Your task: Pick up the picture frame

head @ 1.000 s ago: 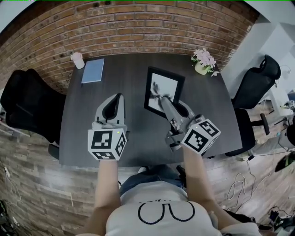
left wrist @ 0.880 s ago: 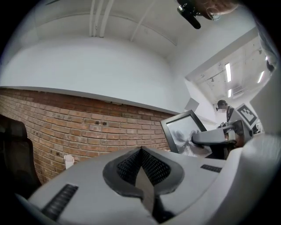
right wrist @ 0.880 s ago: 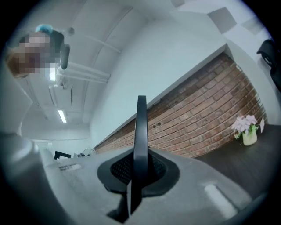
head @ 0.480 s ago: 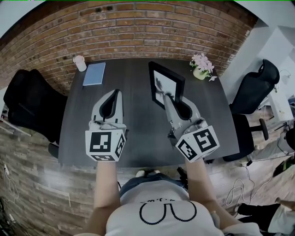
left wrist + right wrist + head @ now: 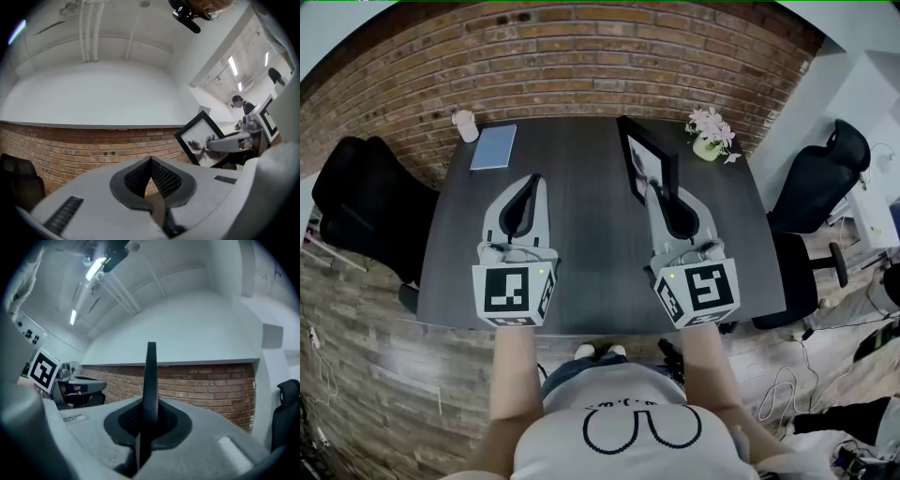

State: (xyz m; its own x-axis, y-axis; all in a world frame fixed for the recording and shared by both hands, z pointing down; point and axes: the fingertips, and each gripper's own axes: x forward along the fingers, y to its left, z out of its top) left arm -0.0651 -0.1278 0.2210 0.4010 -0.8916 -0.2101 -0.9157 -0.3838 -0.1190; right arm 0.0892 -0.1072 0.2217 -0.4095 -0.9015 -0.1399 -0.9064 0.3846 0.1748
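The black picture frame [image 5: 645, 165] with a white print hangs above the dark table [image 5: 591, 253], turned nearly upright on its edge. My right gripper [image 5: 654, 190] is shut on the frame's near edge. In the right gripper view the frame [image 5: 151, 376] shows edge-on as a thin black bar clamped between the jaws. My left gripper [image 5: 533, 180] hovers over the table's left half, shut with nothing in it; its pads [image 5: 161, 180] meet. From the left gripper view the frame [image 5: 199, 139] and the right gripper holding it appear at the right.
A blue notebook [image 5: 494, 147] and a white cup [image 5: 466, 125] lie at the table's far left. A flower pot [image 5: 711, 131] stands at the far right corner. Black chairs [image 5: 356, 202] [image 5: 820, 178] flank the table. A brick wall [image 5: 572, 56] runs behind.
The frame has left the table and rolled from lying flat to standing on edge in the right gripper. Both grippers rose and moved a little farther from me.
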